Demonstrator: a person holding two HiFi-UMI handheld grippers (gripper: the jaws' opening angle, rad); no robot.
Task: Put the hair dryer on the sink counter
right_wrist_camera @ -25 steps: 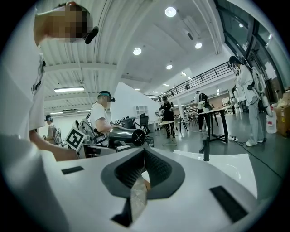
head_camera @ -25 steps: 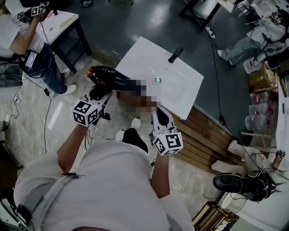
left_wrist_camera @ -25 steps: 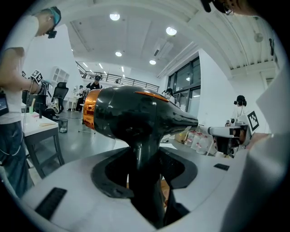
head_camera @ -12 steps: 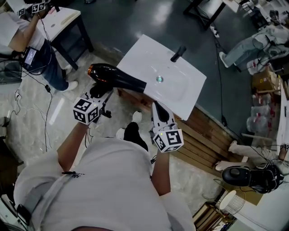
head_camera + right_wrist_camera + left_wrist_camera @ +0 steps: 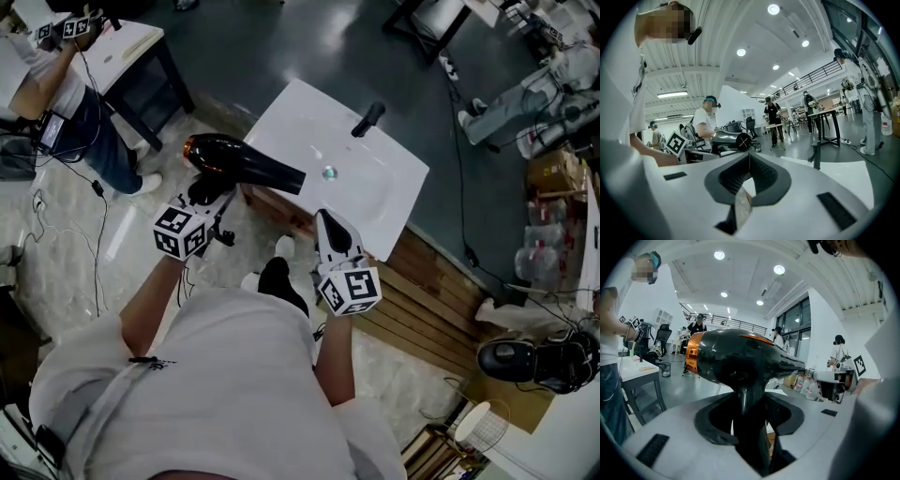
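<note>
A black hair dryer (image 5: 239,161) with an orange rear ring hangs in the air over the left edge of the white sink counter (image 5: 291,117). Its nozzle points toward the basin. My left gripper (image 5: 208,192) is shut on its handle from below; in the left gripper view the handle (image 5: 749,394) fills the gap between the jaws. My right gripper (image 5: 330,225) is shut and holds nothing, just off the counter's near edge. From the right gripper view (image 5: 749,157) the dryer (image 5: 731,139) shows to the left.
A black faucet (image 5: 367,118) stands at the counter's far side, with a drain (image 5: 329,172) in the basin. Wooden slats (image 5: 427,281) lie under and right of the counter. A table (image 5: 131,47) and a person (image 5: 66,98) are at upper left. Cables cross the floor.
The hair dryer and both grippers stay almost where they were. Only the head view has shifted a little.
</note>
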